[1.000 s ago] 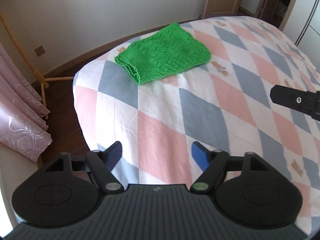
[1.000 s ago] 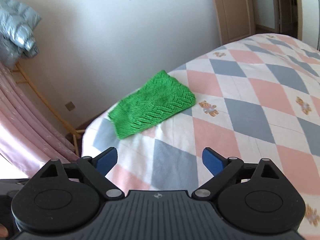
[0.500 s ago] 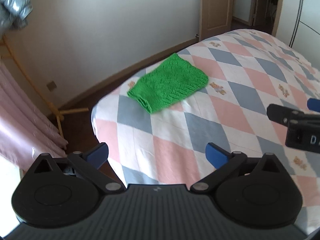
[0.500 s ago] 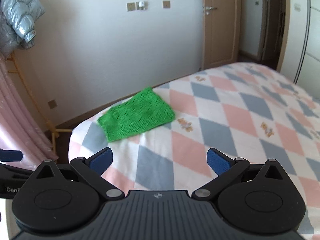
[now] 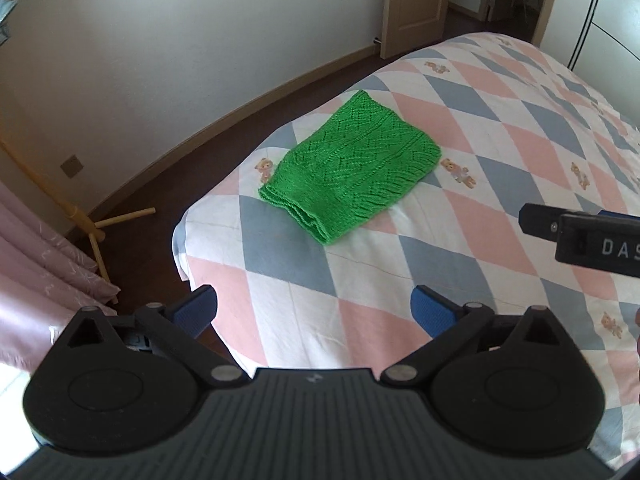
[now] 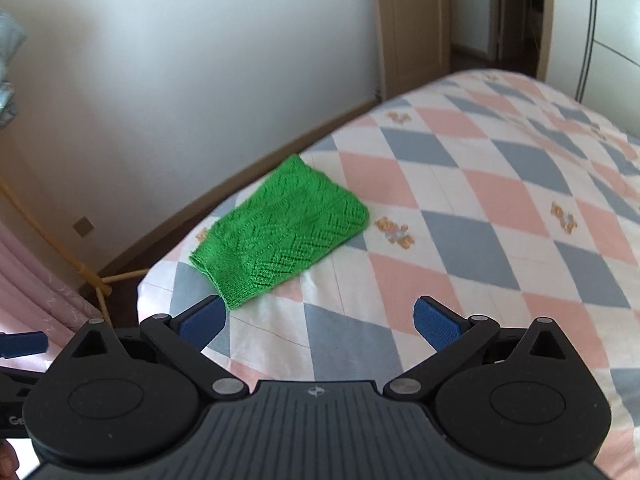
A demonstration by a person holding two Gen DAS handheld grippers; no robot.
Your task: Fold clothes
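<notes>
While hovering above the bed [image 5: 500, 152], kept both sets of jaws spread wide: left gripper [image 5: 314, 308] and right gripper [image 6: 320, 322], blue pads [image 6: 434, 326] well apart, gripping nothing, touching nothing. Lay folded into a thick rectangle near the corner of the diamond-patterned quilt: green knitted sweater [image 5: 352, 164], zigzag openwork on top, stacked edges showing at the near end, clear of both grippers.

Bed with pink, blue-grey and white diamond-check quilt [image 5: 460, 216], small teddy-bear prints. Pale wall [image 5: 200, 40], wooden skirting. Pink patterned curtain [image 5: 36, 280] at left beside bamboo stand [image 5: 94, 232]. Light wooden door [image 6: 416, 28] beyond.
</notes>
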